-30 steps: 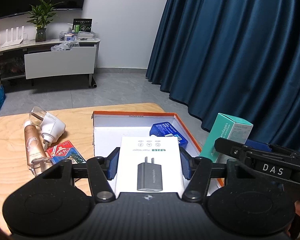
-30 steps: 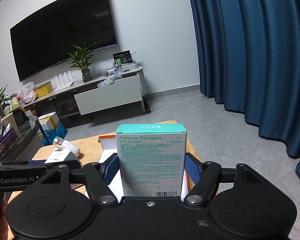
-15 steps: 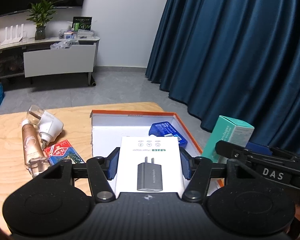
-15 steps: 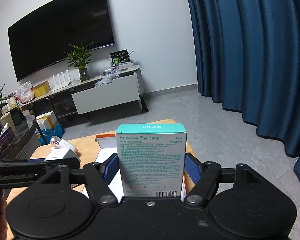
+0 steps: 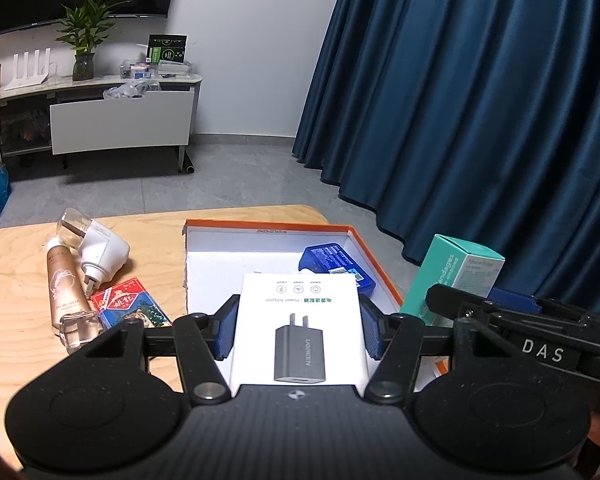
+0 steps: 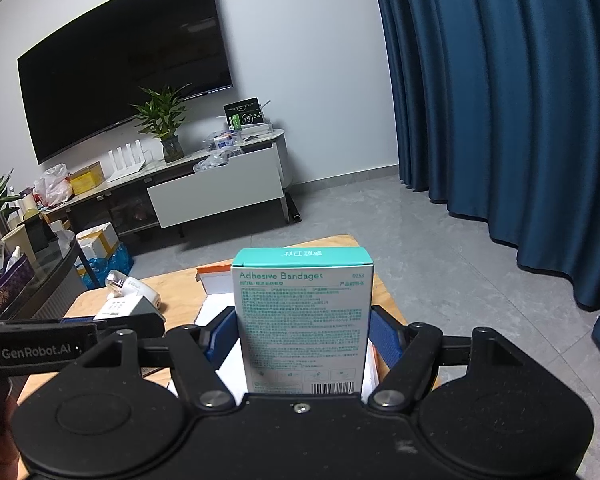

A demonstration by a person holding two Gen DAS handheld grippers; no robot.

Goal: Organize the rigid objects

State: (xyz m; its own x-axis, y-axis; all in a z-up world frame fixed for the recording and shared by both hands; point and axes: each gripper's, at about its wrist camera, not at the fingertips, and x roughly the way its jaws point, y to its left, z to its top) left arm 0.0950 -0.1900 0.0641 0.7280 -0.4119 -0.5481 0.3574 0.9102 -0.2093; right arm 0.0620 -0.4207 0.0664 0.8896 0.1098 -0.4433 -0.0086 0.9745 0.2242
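Note:
My left gripper (image 5: 298, 328) is shut on a white power adapter box (image 5: 298, 320) and holds it above the orange-rimmed white box (image 5: 260, 232), which holds a blue pack (image 5: 336, 264). My right gripper (image 6: 302, 336) is shut on a teal adhesive bandages box (image 6: 302, 320), held upright over the box's right edge; it also shows in the left wrist view (image 5: 452, 276). The adapter box also shows in the right wrist view (image 6: 122, 307).
On the wooden table (image 5: 12, 304), left of the box, lie a gold tube (image 5: 64, 292), a white plug (image 5: 100, 250) and a red and blue card pack (image 5: 130, 308). A blue curtain (image 5: 460, 120) hangs at the right. A TV cabinet (image 6: 212, 192) stands at the far wall.
Both grippers have shifted only slightly. Each still holds its box over the orange-rimmed box.

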